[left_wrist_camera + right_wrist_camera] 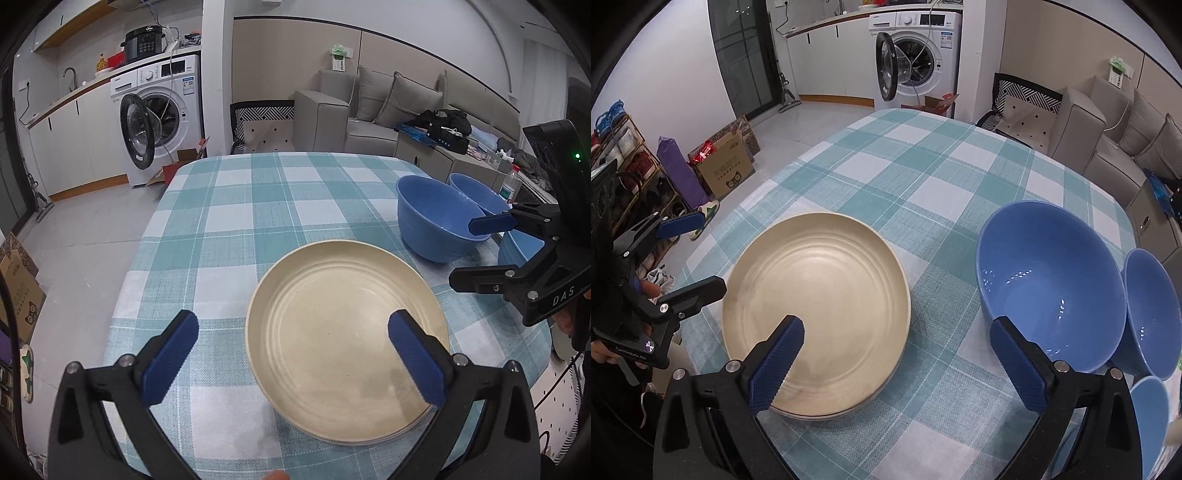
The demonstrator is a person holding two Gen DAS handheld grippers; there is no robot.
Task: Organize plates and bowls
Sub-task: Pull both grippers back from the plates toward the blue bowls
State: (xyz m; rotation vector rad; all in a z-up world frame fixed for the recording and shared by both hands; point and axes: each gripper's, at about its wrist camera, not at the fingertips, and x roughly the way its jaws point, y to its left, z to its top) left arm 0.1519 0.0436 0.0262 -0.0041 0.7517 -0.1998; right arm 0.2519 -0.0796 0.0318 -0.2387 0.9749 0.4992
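A stack of cream plates [347, 339] [816, 314] lies on the teal checked tablecloth [258, 206], near the front edge. To its right stand three blue bowls: a large one [436, 218] [1049, 280], a second [476, 195] [1152, 314] behind it, and a third [517, 247] [1148, 413] at the table's edge. My left gripper [293, 321] [698, 258] hangs open above the plates' left side with nothing between its fingers. My right gripper [897, 326] [465, 251] is open too, over the gap between plates and large bowl, holding nothing.
A washing machine [162, 110] with its door open stands beyond the table. A grey sofa [369, 110] is at the back right. A water bottle [511, 184] stands past the bowls. A cardboard box [724, 166] and a shoe rack [624, 166] sit on the floor at left.
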